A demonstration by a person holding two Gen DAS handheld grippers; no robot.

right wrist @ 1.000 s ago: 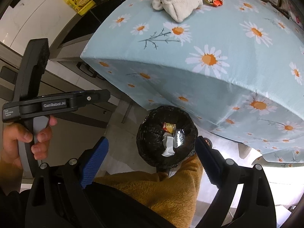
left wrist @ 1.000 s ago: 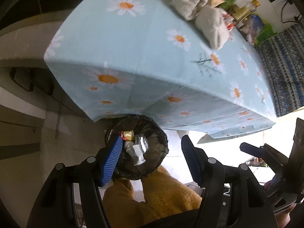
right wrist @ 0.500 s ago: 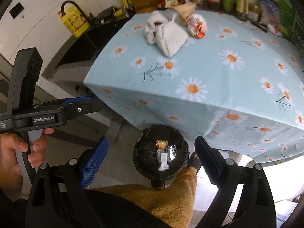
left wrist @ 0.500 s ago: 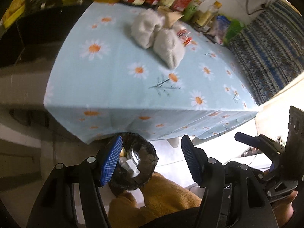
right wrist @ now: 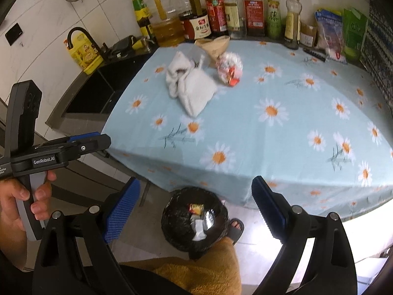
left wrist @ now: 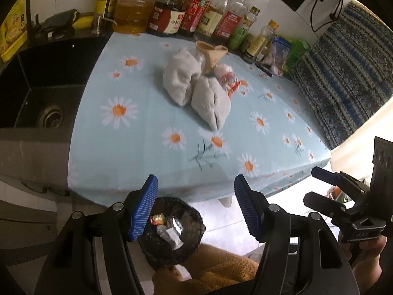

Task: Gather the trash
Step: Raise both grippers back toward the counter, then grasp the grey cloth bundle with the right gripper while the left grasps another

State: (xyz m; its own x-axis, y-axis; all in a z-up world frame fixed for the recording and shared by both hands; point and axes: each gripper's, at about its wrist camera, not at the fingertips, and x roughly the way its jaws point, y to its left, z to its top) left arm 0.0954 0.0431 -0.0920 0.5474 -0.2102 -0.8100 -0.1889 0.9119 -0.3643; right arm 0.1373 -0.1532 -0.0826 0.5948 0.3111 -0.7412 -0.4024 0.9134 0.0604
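Left gripper (left wrist: 195, 207) with its blue-padded fingers (left wrist: 143, 209) spread wide and holding nothing; right gripper (right wrist: 196, 207) likewise spread and empty. Both are held short of the near edge of the table (left wrist: 147, 127), which is covered by a light blue daisy-print cloth. Below and between the right gripper's fingers stands a black-lined trash bin (right wrist: 194, 221) on the floor, containing a yellow-and-red wrapper (right wrist: 196, 208) and crumpled white paper (right wrist: 198, 226); in the left wrist view the same bin (left wrist: 172, 236) lies just beside the left finger, partly behind it. Well ahead of both pairs of fingers, on the tabletop, lie two grey-white cloth bundles (left wrist: 196, 86), a red-and-white crumpled wrapper (right wrist: 229, 67) just beyond them, and a brown paper cone (right wrist: 213, 45). A row of condiment bottles (right wrist: 233, 12) lines the far edge. Left of the fingers, a dark sink (left wrist: 41, 91).
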